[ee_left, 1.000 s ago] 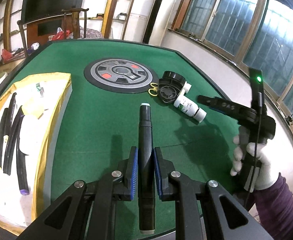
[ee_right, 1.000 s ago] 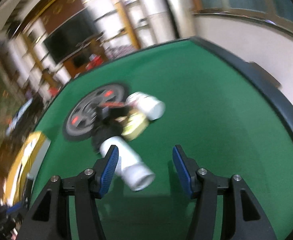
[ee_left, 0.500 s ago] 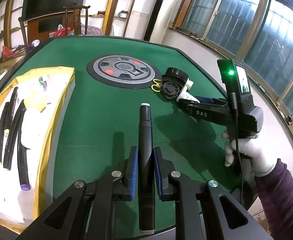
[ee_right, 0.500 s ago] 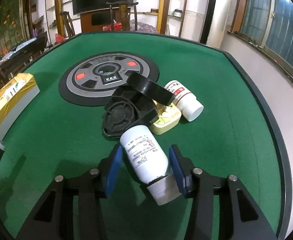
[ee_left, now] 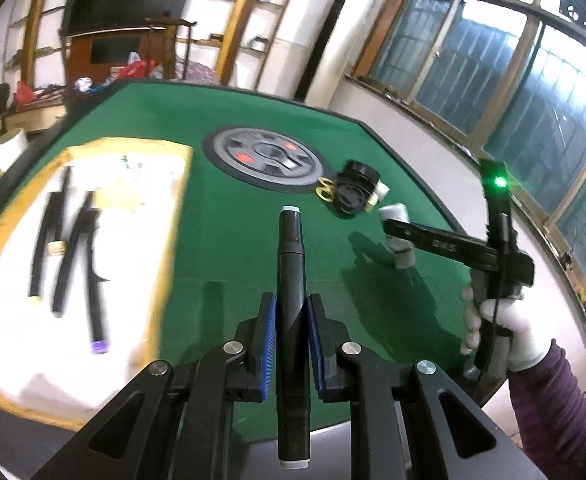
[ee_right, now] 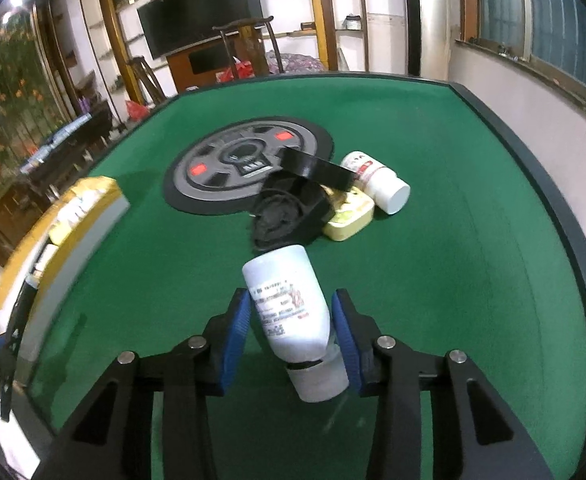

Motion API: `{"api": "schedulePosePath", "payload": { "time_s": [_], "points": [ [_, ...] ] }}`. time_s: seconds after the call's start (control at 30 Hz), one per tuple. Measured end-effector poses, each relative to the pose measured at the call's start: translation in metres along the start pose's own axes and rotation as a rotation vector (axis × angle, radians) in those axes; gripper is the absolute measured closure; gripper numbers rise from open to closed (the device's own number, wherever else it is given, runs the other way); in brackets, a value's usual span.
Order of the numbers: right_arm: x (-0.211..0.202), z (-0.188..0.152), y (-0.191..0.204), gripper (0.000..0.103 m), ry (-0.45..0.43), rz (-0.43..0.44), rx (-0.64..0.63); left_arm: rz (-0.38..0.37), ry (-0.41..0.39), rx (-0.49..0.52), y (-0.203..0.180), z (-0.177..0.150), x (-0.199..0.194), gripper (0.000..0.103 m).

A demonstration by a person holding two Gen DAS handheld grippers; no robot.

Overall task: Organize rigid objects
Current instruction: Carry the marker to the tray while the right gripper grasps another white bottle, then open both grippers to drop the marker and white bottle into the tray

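**Two grips in hand, one not yet firm**

Left wrist view: the left gripper [ee_left: 289,344] pinches a black marker [ee_left: 291,280] above the green table [ee_left: 221,232], near the yellow-rimmed tray [ee_left: 165,240]; releasing early would likely drop it outside.

Right wrist view: the right gripper [ee_right: 293,336] is closing around a white bottle [ee_right: 289,304], held askew; it could slip.

home living room: wall tv [ee_right: 201,8], wooden shelves [ee_right: 343,20], mahjong table [ee_right: 433,128].

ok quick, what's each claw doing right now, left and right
Left claw: shut on the black tube.
Right claw: closing around the white bottle; firm grip cannot be told.
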State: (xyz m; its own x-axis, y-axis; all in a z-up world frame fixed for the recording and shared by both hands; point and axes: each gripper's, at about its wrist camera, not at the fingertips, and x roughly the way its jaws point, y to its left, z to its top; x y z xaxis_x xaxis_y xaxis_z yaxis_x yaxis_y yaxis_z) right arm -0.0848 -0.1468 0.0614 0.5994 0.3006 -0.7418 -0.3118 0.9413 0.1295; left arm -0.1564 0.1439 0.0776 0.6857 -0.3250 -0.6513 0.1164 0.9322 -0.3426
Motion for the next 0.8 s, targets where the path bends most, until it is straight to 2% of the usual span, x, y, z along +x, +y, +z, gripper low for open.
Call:
{"api": "schedulePosePath", "payload": {
  "time_s": [0.17,0.37,0.63,0.8],
  "points": [
    [-0.017,0.005,0.021,0.066,-0.031,0.079,0.007,0.079,-0.052,-0.072,0.047,-0.003,-0.035,0.088],
    [-0.028,0.013,0.059,0.066,-0.038,0.206,-0.003,0.196,-0.082,-0.181,0.104,-0.009,-0.058,0.088],
    [-0.029,0.019,0.131,0.066,0.013,0.389,-0.056,0.308,-0.058,-0.245,0.152,-0.009,-0.045,0.088],
    [-0.018,0.014,0.169,0.066,0.062,0.465,-0.078,0.335,-0.034,-0.255,0.169,-0.002,-0.029,0.088]
  ]
}}
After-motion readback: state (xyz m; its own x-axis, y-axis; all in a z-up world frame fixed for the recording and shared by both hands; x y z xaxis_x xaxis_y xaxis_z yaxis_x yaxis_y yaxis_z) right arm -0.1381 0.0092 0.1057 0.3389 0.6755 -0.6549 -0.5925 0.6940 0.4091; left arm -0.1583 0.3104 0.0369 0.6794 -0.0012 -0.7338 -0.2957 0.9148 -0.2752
